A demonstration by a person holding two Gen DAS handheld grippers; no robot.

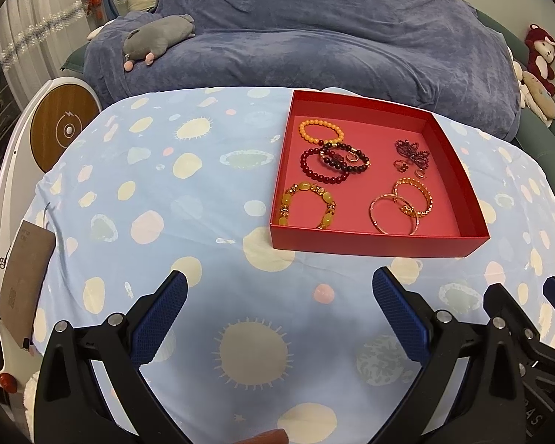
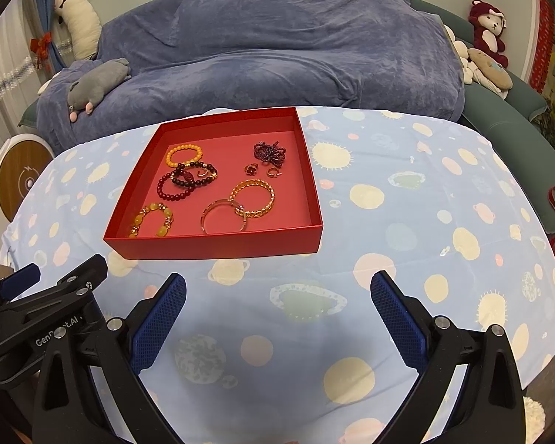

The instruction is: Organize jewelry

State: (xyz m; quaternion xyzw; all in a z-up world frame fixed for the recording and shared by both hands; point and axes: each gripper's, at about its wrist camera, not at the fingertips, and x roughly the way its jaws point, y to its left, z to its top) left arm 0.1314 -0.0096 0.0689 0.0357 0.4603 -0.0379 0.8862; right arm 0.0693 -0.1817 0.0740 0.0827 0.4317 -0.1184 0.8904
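A shallow red box [image 1: 381,245] [image 2: 218,248] stands on the table with jewelry inside. It holds an orange bead bracelet [image 1: 320,131] [image 2: 184,154], dark red and black bead bracelets [image 1: 335,164] [image 2: 187,181], a yellow stone bracelet [image 1: 307,205] [image 2: 151,220], gold bangles [image 1: 403,205] [image 2: 240,203], a dark beaded bow piece [image 1: 412,152] [image 2: 270,152] and small rings [image 1: 401,165] [image 2: 251,168]. My left gripper [image 1: 279,286] is open and empty, near the table's front, short of the box. My right gripper [image 2: 277,288] is open and empty, to the box's right front.
The table has a light blue planet-print cloth [image 1: 166,185] [image 2: 425,203]. Behind it is a sofa under a blue blanket [image 1: 314,37] [image 2: 277,44] with plush toys [image 1: 159,37] [image 2: 488,29]. A round wooden-faced device [image 1: 61,129] stands left. A brown card [image 1: 26,277] lies at the left edge.
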